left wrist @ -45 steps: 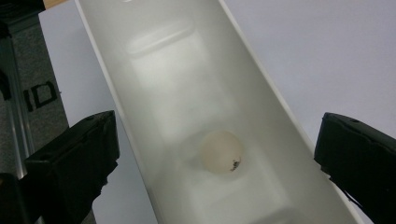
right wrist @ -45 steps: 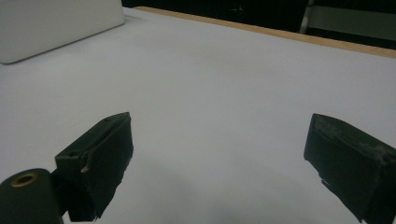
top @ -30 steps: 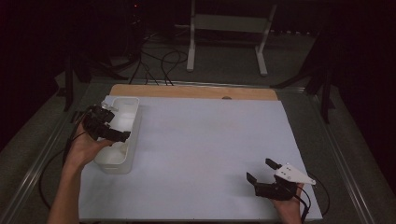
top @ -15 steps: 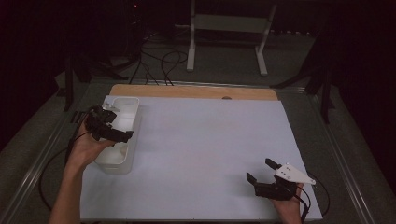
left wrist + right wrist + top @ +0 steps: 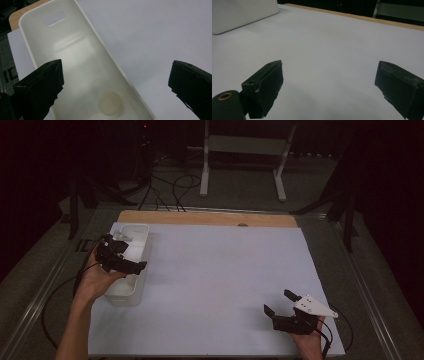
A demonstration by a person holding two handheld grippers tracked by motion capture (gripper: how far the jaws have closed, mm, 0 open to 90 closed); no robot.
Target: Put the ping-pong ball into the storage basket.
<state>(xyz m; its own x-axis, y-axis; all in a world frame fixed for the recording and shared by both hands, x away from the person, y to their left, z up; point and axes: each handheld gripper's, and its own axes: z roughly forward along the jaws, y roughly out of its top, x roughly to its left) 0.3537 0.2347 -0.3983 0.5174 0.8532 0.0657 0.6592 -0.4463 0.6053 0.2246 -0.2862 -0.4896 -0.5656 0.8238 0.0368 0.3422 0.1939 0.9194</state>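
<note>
The room beyond the table is dark, so only cables and a pale metal stand point(image 5: 245, 150) can be made out; the near end of the white tray point(image 5: 142, 232) is partly covered by the left hand point(image 5: 95, 280) in the high view and cut off at the bottom of the left gripper view; the tray point(image 5: 82, 57) is smooth, glossy plastic, long with rounded corners, a slot handle at its far end and a round mark on its floor; it sits at the table's left edge on a white sheet point(image 5: 225, 280) over a wooden board point(image 5: 200, 217); the left gripper point(image 5: 131, 265) hovers over it, jaws wide, holding nothing; the right gripper point(image 5: 280, 304) sits well apart near the front right corner, jaws wide and empty, above bare sheet point(image 5: 324, 47).
</note>
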